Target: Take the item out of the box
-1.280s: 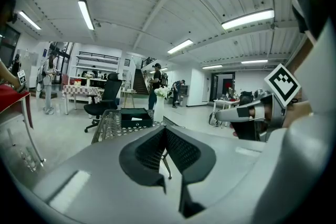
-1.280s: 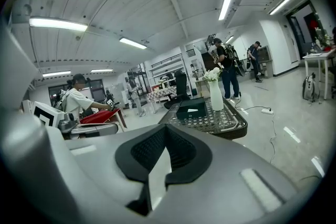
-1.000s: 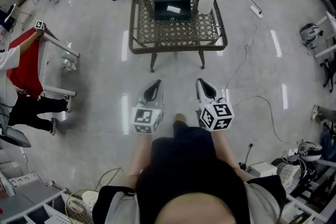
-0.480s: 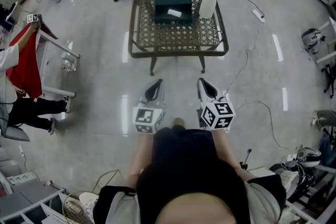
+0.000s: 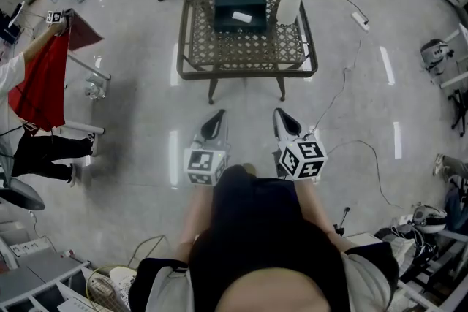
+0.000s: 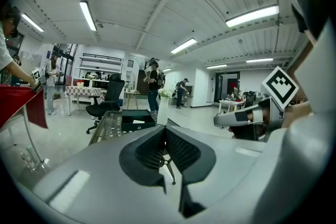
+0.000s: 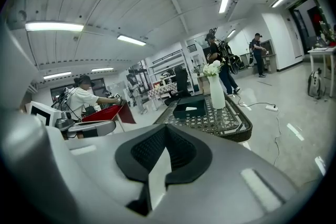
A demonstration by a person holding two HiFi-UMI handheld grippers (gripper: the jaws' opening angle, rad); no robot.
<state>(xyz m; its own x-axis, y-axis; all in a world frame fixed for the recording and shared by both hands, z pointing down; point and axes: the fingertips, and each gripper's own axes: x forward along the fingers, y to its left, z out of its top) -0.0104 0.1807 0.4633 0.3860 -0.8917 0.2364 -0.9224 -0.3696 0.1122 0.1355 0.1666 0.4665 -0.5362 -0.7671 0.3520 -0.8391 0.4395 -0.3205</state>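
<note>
**Box untouched as you stood short of the worktop**

You stood on the open floor with both tools held out in front of you, well short of the wicker worktop (image 5: 248, 71) at the far side. The left tongs (image 5: 215, 122) were closed on nothing, and the right tongs (image 5: 284, 120) were likewise pressed together and empty. The dark green box (image 5: 238, 4) sat toward the far edge of the worktop, just left of a white vase (image 5: 287, 5) holding pale flowers. A white slip (image 5: 241, 15) showed on the box. None of the views settled whether it was the item or a label, or whether a lid was on. On that evidence nothing of the task was done: the approach, the reach into the box and the lift-out all remained. A person with a red cloth (image 5: 40, 77) worked at the left.
</note>
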